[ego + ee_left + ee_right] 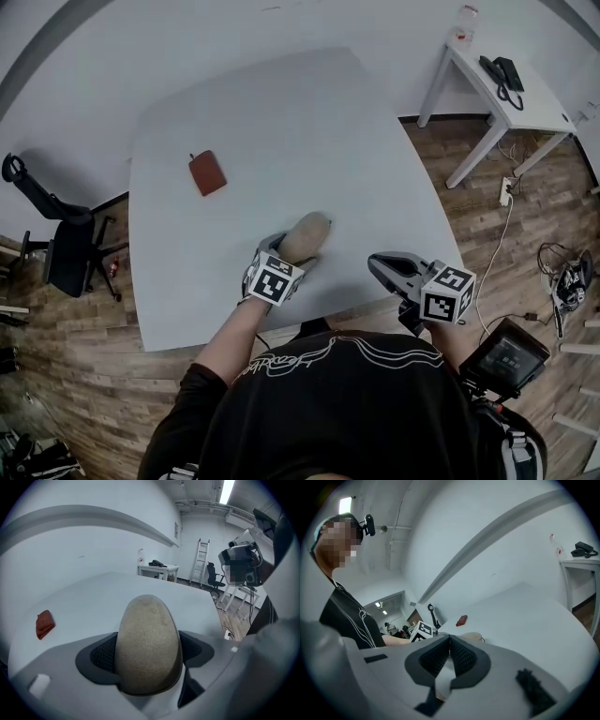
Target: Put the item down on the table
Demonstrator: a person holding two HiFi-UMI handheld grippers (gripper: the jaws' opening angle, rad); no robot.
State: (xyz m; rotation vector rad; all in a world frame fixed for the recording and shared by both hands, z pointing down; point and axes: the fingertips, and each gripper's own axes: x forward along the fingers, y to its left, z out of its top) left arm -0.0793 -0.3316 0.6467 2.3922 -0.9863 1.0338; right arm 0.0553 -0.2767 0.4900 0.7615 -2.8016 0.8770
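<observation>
A tan, egg-shaped item sits between the jaws of my left gripper, over the near part of the pale grey table. In the left gripper view the item fills the gap, and both dark pads press on its sides. Whether its underside touches the tabletop is hidden. My right gripper hangs near the table's front right edge, apart from the item. In the right gripper view its jaws meet with nothing between them.
A small red pouch lies on the table's far left part. A black office chair stands left of the table. At the back right a white side table carries a phone. Cables lie on the wooden floor at the right.
</observation>
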